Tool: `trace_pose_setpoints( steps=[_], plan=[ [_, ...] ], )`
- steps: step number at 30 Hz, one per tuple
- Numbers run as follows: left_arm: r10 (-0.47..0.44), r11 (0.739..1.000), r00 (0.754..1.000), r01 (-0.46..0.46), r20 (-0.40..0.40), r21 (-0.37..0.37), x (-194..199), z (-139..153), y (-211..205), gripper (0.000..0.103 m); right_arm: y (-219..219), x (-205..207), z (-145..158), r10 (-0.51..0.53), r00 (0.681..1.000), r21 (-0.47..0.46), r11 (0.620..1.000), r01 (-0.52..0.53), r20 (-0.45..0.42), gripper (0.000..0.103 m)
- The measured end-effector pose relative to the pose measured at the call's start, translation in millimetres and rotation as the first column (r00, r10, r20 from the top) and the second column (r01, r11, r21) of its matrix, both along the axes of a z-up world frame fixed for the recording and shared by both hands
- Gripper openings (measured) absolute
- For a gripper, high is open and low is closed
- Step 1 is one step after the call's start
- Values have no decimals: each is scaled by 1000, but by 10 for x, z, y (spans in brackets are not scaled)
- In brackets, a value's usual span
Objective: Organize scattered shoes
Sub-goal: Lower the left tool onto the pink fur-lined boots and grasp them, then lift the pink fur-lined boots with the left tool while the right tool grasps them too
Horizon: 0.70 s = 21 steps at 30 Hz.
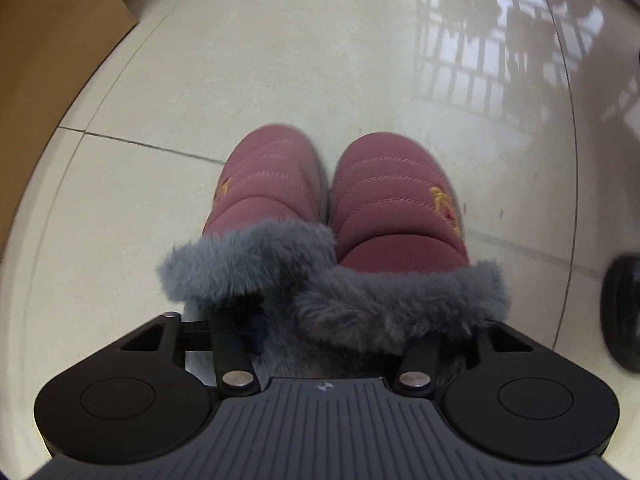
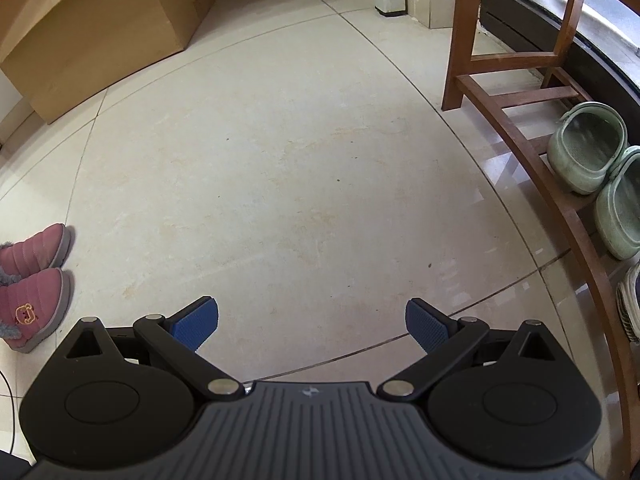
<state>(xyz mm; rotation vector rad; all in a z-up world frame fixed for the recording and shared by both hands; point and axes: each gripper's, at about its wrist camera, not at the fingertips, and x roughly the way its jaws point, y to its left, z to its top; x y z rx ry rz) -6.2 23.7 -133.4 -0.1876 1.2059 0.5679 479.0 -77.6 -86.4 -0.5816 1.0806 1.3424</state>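
Two quilted maroon fur-cuffed boots (image 1: 340, 220) are seen side by side, grey cuffs clamped in the left gripper (image 1: 332, 336); the right gripper (image 2: 312, 326) is held apart.

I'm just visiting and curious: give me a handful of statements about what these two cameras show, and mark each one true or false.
1. The two pink boots stand side by side on the tiled floor. True.
2. The right gripper is clamped on a shoe. False: its blue pads stand wide apart over bare floor, with nothing between them.
3. A pair of pale green clogs sits on the wooden rack. True.
4. The boots have white fur cuffs. False: the fur is grey.
5. The left gripper reaches in at the boots' fur cuffs. True; its fingertips are hidden in the fur.
6. A cardboard box lies on the rack. False: it stands on the floor.
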Motion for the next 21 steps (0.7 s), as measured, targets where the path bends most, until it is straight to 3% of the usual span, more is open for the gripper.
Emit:
trace_pose_setpoints(
  steps=[6, 14, 21],
  plan=[
    [99, 995, 990, -102, 98, 25, 232, 63, -31, 32, -23, 33, -7, -16, 1000, 0, 1000, 16, -7, 102],
    [197, 979, 958, -203, 207, 6, 1043, 150, 89, 32, -21, 59, -5, -24, 1000, 9, 1000, 24, -14, 102],
    [179, 982, 949, -188, 259, 11, 1707, 110, 124, 32, -40, 86, -24, -38, 999, 14, 999, 38, -24, 102]
  ],
)
